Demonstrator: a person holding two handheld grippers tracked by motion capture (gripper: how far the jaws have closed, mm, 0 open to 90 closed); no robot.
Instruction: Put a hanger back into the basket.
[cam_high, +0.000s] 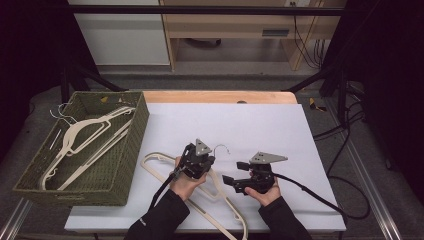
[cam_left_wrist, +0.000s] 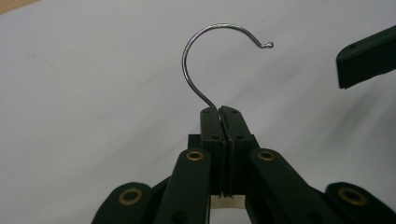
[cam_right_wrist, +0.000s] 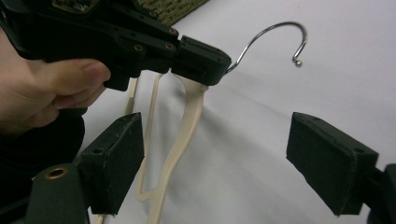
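Observation:
A cream plastic hanger (cam_high: 156, 165) with a metal hook (cam_high: 223, 148) lies on the white table cover (cam_high: 240, 125), its neck lifted. My left gripper (cam_high: 209, 160) is shut on the hook's shank just above the neck. In the left gripper view the jaws meet on the wire (cam_left_wrist: 222, 114) and the hook (cam_left_wrist: 205, 43) curls above them. My right gripper (cam_high: 233, 171) sits just right of it, pointing left, open. In the right gripper view its jaws (cam_right_wrist: 215, 154) stand wide apart with nothing between them, below the left gripper (cam_right_wrist: 201, 60) and beside the hanger's arm (cam_right_wrist: 187, 121).
A green woven basket (cam_high: 125, 165) stands at the table's left and holds several cream hangers (cam_high: 85, 135). Cables trail from both grippers toward the near edge and right. The far and right parts of the white cover are bare.

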